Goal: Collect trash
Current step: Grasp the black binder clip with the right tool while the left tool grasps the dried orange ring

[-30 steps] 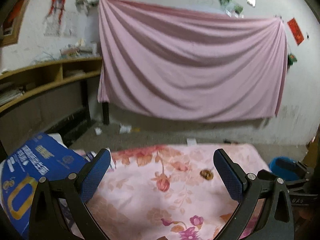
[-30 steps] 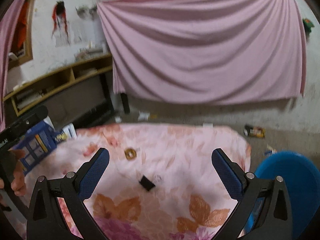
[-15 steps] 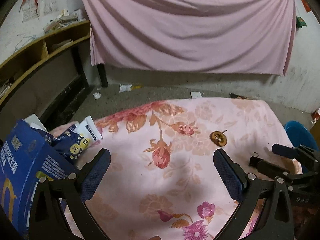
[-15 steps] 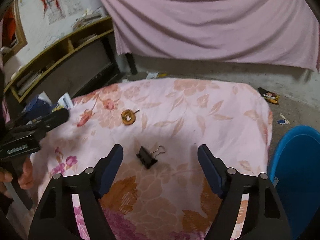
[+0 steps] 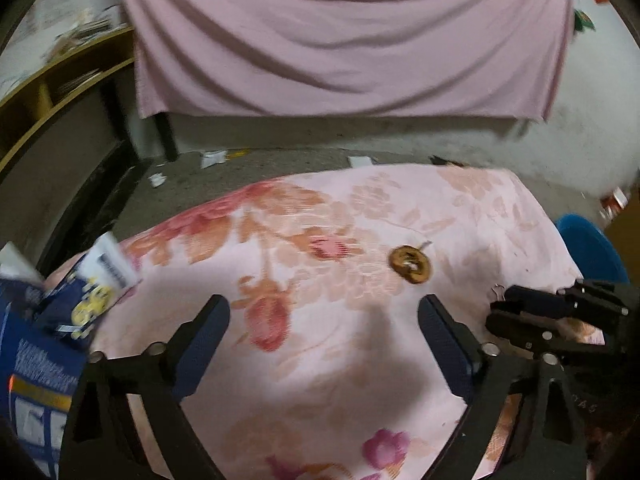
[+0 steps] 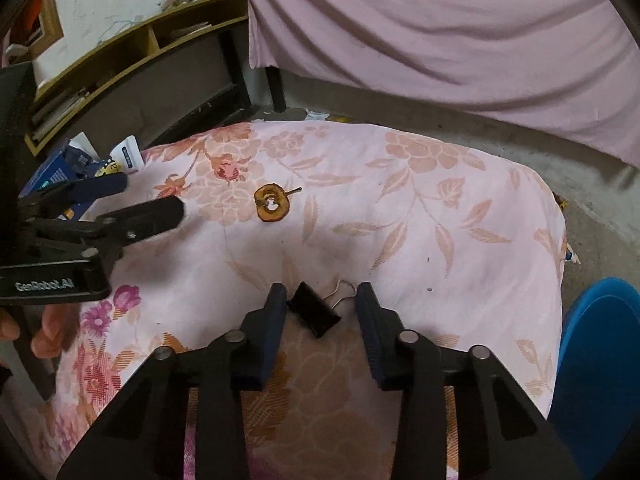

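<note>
Floral pink cloth-covered desk (image 6: pixel 460 208). Small black metal binder clip (image 6: pixel 316 314) lies between right gripper (image 6: pixel 320 300) fingers, closing, not yet clamped; long axis diagonal. Left gripper (image 5: pixel 322 320) closing on nothing, farther.

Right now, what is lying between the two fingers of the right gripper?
In the right wrist view, a black binder clip lies on the floral cloth between the closing jaws of the right gripper.
</note>
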The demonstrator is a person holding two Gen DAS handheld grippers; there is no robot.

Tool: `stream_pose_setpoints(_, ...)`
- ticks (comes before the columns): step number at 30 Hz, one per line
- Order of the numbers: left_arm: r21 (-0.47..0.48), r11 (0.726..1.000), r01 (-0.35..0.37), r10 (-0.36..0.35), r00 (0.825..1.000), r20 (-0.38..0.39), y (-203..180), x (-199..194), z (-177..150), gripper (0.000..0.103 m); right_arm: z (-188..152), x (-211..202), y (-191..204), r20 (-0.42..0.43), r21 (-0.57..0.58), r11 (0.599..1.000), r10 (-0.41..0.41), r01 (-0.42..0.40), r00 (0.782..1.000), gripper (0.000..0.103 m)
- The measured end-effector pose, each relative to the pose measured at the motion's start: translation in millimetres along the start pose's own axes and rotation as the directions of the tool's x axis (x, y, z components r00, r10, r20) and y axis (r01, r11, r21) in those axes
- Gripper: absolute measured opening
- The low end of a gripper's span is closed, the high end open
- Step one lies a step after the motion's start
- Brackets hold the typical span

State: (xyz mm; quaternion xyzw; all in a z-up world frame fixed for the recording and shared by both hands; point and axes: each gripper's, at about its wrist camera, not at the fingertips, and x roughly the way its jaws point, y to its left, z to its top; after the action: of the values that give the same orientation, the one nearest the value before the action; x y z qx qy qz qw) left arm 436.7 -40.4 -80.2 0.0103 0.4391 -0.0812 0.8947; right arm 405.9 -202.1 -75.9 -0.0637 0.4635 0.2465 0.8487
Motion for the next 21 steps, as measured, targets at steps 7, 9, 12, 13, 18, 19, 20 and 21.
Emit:
stream_pose_setpoints(7, 0.112, 0.992, 0.065, -0.059, 0.997, -0.058, -25.4, 23.4, 8.2, 0.071, -4.7, -9.5, -16.0, 0.016, 0.031, 1.0, -0.001, 0.0, 1.0, 0.026)
stream_pose_setpoints(9, 0.133, 0.989, 0.069, -0.06, 0.996, -0.074, -30.3, 29.3, 10.9, 0.068, -6.1, -13.4, -21.8, 0.024, 0.045, 0.999, -0.01, 0.009, 1.0, 0.026)
stream_pose_setpoints(12, 0.159, 0.984, 0.075, -0.06, 0.993, -0.097, -36.0, 38.0, 13.3, 0.059, -7.9, -17.6, -31.8, 0.033, 0.077, 0.997, -0.002, 0.0, 0.999, 0.026)
stream_pose_setpoints(13, 0.169, 0.983, 0.073, -0.056, 0.993, -0.102, -37.9, 40.6, 13.3, 0.058, -8.8, -19.1, -36.1, 0.037, 0.091, 0.996, 0.002, -0.005, 0.999, 0.026)
stream_pose_setpoints(18, 0.217, 0.973, 0.076, -0.054, 0.993, -0.103, -49.9, 46.9, 11.6, 0.044, -12.1, -24.2, -46.1, 0.048, 0.118, 0.993, 0.011, -0.017, 0.999, 0.026)
stream_pose_setpoints(19, 0.225, 0.972, 0.074, -0.052, 0.993, -0.103, -51.7, 47.3, 11.0, 0.039, -12.5, -24.6, -46.2, 0.049, 0.118, 0.993, 0.011, -0.017, 0.999, 0.026)
stream_pose_setpoints(20, 0.229, 0.97, 0.077, -0.054, 0.993, -0.104, -53.8, 47.9, 10.4, 0.032, -12.9, -25.2, -46.2, 0.05, 0.118, 0.993, 0.01, -0.016, 0.999, 0.026)
stream_pose_setpoints(21, 0.235, 0.968, 0.083, -0.06, 0.993, -0.106, -55.5, 48.1, 10.0, 0.028, -13.0, -25.7, -45.1, 0.051, 0.118, 0.993, 0.009, -0.015, 0.999, 0.026)
